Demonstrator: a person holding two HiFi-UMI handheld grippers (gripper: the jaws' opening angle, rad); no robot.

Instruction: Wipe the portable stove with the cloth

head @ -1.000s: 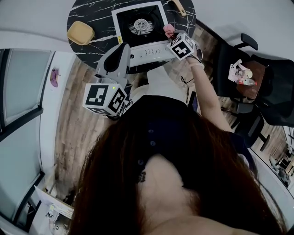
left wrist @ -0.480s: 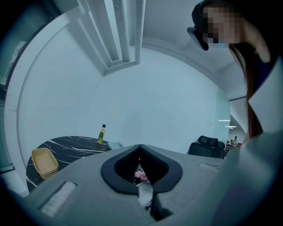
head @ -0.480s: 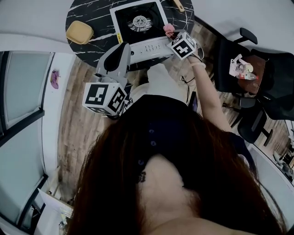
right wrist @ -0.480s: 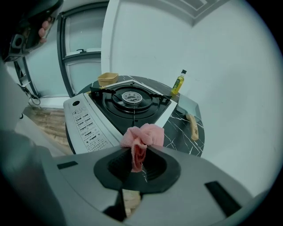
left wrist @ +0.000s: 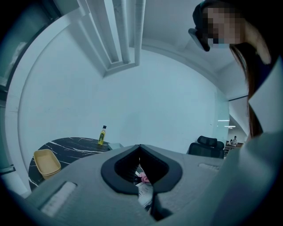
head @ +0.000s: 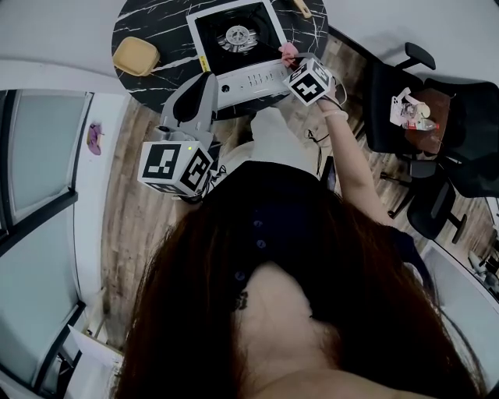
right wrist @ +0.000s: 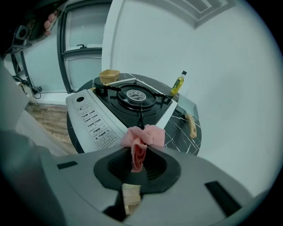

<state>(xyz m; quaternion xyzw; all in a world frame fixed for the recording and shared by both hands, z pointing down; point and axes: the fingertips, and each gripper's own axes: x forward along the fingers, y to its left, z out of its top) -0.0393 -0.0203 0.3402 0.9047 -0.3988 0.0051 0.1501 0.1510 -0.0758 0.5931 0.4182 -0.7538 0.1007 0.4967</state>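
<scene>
The portable stove (head: 234, 43) is silver with a black burner top and sits on a round black marble table (head: 148, 23). My right gripper (head: 295, 64) is shut on a bunched pink cloth (head: 288, 53) at the stove's right front corner. In the right gripper view the cloth (right wrist: 142, 137) sticks out of the jaws just above the stove's control panel (right wrist: 93, 119). My left gripper (head: 209, 76) hangs at the table's near edge in front of the stove, jaws shut (left wrist: 139, 145) on nothing.
A yellow bowl (head: 135, 56) sits left of the stove, a yellow bottle (right wrist: 177, 83) behind it, and a wooden-handled tool (right wrist: 191, 125) to its right. Black office chairs (head: 437, 132) stand to the right on the wooden floor. My body hides the lower part of the head view.
The right gripper and cloth have slipped slightly toward me along the stove's right edge. The left gripper has barely moved.
</scene>
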